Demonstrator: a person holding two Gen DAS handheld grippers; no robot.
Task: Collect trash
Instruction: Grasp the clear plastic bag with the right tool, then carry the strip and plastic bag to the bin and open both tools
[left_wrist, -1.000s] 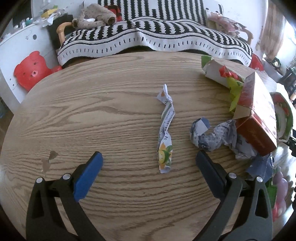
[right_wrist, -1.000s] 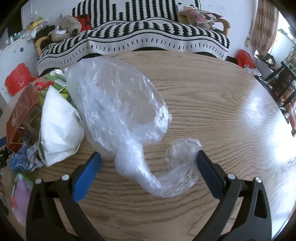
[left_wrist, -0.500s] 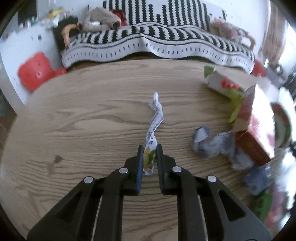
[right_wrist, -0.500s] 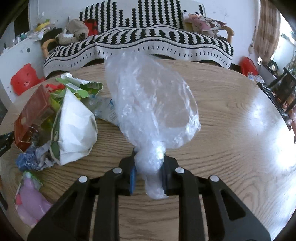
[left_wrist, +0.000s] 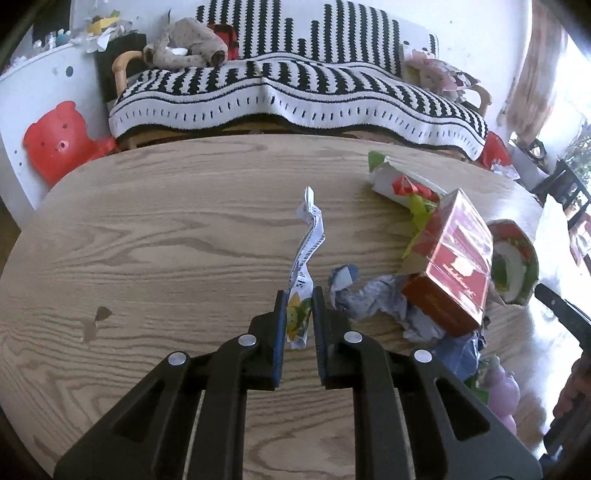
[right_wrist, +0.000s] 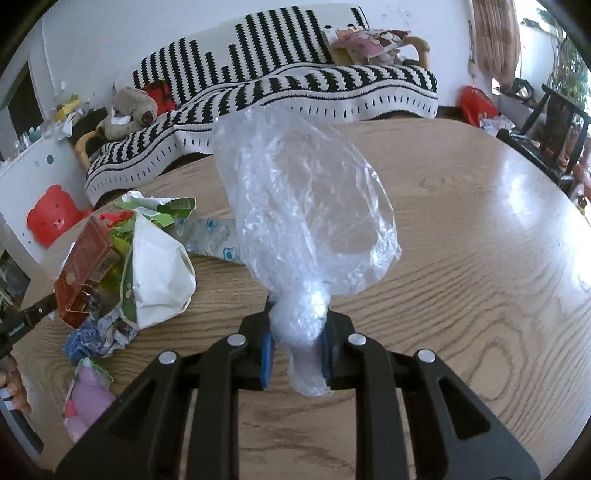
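My left gripper (left_wrist: 298, 302) is shut on the near end of a long twisted paper wrapper (left_wrist: 308, 240), which is lifted off the round wooden table (left_wrist: 166, 236). My right gripper (right_wrist: 295, 325) is shut on the twisted neck of a clear plastic bag (right_wrist: 306, 206) and holds it up above the table (right_wrist: 480, 240). A trash pile lies between them: a red box (left_wrist: 454, 273), crumpled blue-grey paper (left_wrist: 373, 295), a white bag (right_wrist: 159, 273) and green wrappers (right_wrist: 166, 206).
A sofa with a black-and-white striped blanket (left_wrist: 295, 96) stands behind the table. A red bear-shaped stool (left_wrist: 59, 140) is at the left. A pink packet (right_wrist: 88, 395) lies near the table's front edge. A dark chair (right_wrist: 554, 122) stands at the right.
Both grippers went from wide open to shut, the left on the paper wrapper and the right on the plastic bag's neck. Both pieces have risen off the table.
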